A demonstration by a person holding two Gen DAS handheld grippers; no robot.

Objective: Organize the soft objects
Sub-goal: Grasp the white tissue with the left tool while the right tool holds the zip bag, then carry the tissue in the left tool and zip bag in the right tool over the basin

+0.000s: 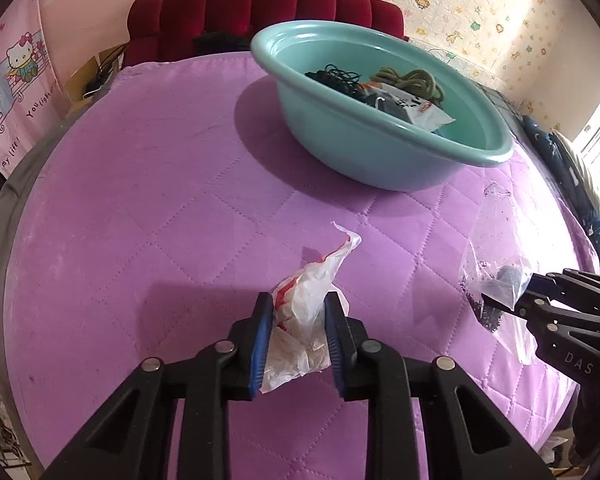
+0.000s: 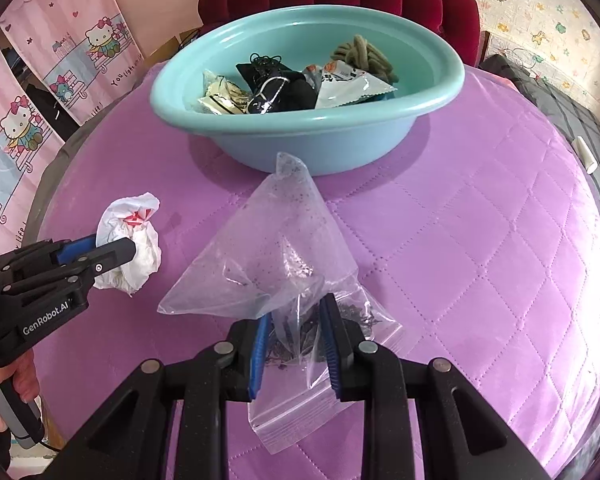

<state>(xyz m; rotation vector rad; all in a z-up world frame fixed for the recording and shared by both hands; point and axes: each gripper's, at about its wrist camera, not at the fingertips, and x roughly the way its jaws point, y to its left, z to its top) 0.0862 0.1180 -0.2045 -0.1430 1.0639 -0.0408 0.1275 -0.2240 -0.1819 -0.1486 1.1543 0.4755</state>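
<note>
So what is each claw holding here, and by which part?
Left claw pinches the crumpled white plastic bag around its bunched middle. Right claw grips the clear zip bag near its lower, filled part.

Crumpled white-and-red plastic bag (image 1: 306,320) — pinched between blue pads, lifted above purple quilt. Clear zip bag (image 2: 284,264) with dark bits — clamped, sagging. Teal basin (image 2: 300,136) behind, holding packets, cords, dark cloth.

My left tongs (image 1: 296,332) are clamped on the white bag (image 1: 304,312), level and pointing forward. My right tongs (image 2: 294,340) pinch the clear bag (image 2: 276,256) likewise. A bare hand (image 2: 4,392) grips the left handle.
</note>
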